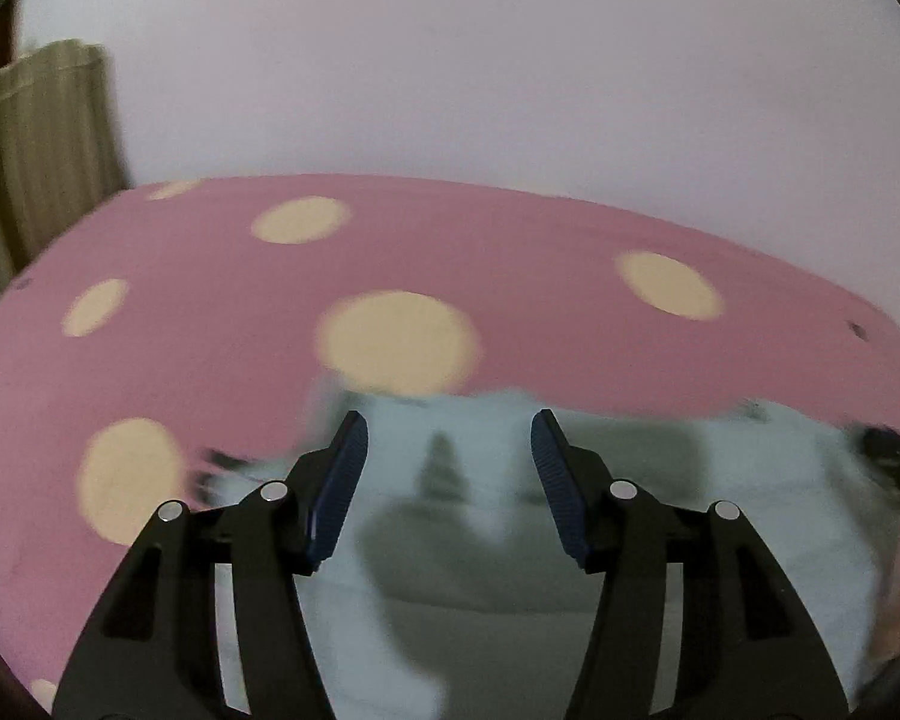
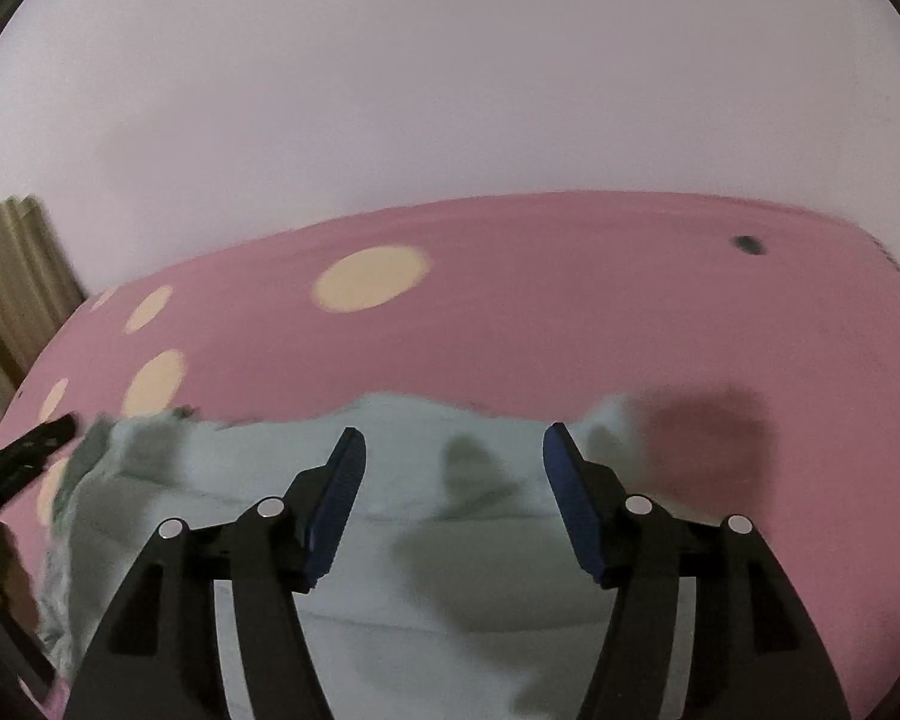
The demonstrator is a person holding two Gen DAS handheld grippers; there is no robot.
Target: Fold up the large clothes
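Note:
A pale blue-grey garment lies spread on a pink cover with cream dots; its far edge is uneven. My left gripper hovers over the garment's far edge, open, with nothing between its blue pads. In the right wrist view the same garment fills the lower middle. My right gripper is open above it, also holding nothing, and casts a shadow on the cloth and the pink cover. The other gripper's black tip shows at the far left of that view, beside the garment's ruffled left end.
A plain pale wall rises behind the pink surface. An olive-beige curtain hangs at the left, and shows again in the right wrist view. A small dark spot marks the pink cover at the far right.

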